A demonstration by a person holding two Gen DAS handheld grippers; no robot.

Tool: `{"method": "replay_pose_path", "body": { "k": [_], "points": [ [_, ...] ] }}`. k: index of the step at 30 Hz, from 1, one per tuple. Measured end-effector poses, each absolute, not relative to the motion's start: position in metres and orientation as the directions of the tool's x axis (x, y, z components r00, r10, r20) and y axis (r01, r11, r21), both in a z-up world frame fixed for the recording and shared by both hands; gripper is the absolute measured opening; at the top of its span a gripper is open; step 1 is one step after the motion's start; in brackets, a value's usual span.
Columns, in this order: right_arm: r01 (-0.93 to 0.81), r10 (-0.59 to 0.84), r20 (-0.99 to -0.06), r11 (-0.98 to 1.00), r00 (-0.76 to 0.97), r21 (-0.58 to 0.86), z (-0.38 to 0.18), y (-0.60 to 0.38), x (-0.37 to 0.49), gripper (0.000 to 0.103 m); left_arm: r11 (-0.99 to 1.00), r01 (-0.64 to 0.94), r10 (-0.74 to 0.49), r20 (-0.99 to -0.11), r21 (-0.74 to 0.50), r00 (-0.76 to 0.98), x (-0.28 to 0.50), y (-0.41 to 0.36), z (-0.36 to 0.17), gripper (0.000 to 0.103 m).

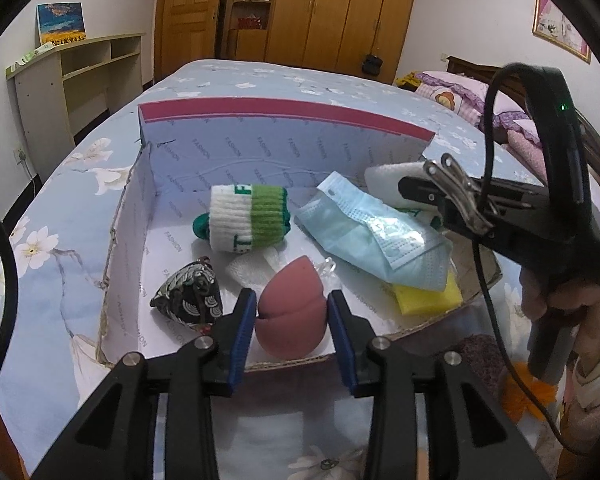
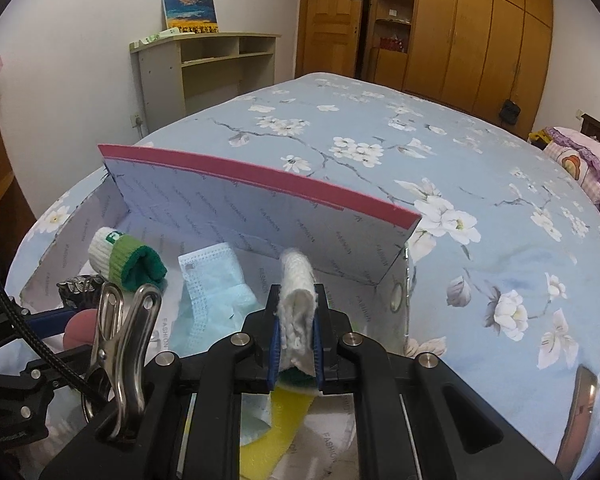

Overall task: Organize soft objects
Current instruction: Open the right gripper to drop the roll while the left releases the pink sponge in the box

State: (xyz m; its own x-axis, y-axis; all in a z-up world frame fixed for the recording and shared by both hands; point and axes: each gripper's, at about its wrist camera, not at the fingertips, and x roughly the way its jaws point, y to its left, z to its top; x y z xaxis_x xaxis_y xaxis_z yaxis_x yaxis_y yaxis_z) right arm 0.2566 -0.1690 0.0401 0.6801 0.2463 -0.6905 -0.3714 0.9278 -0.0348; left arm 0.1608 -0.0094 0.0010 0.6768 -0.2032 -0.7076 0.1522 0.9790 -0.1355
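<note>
An open cardboard box (image 1: 152, 216) lies on the bed with its lid (image 1: 284, 136) standing up behind. In it are a green and white rolled sock (image 1: 248, 216), a blue face mask (image 1: 372, 236), a yellow sponge (image 1: 428, 296), a black patterned pouch (image 1: 188, 296) and a pink makeup sponge (image 1: 292, 312). My left gripper (image 1: 292, 304) has its pads on both sides of the pink sponge, touching it, over the box's near edge. My right gripper (image 2: 296, 320) is shut on a white knitted sock roll (image 2: 298, 300) above the box's right end, over the yellow sponge (image 2: 276, 416).
The box sits on a blue floral bedsheet (image 2: 420, 160). Pink pillows (image 1: 460, 96) lie at the bed's right. A beige shelf desk (image 1: 80, 76) stands left, wooden wardrobes (image 1: 340, 12) behind. A metal clip (image 2: 120, 320) is fixed to the right tool.
</note>
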Motion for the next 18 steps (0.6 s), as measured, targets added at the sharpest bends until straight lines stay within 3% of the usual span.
{"method": "replay_pose_path", "body": {
  "k": [8,18],
  "points": [
    [-0.384,0.287,-0.678,0.923,0.676,0.008,0.047,-0.175,0.25,0.033,0.983,0.121,-0.185,-0.711,-0.141,0.678,0.161,-0.006,0.002,0.052],
    [-0.383,0.317,-0.647,0.923,0.694,0.041,0.063,-0.181,0.231,0.039,0.979,0.141,-0.204,-0.691,-0.147,0.693,0.146,-0.005,0.016,0.057]
  ]
}}
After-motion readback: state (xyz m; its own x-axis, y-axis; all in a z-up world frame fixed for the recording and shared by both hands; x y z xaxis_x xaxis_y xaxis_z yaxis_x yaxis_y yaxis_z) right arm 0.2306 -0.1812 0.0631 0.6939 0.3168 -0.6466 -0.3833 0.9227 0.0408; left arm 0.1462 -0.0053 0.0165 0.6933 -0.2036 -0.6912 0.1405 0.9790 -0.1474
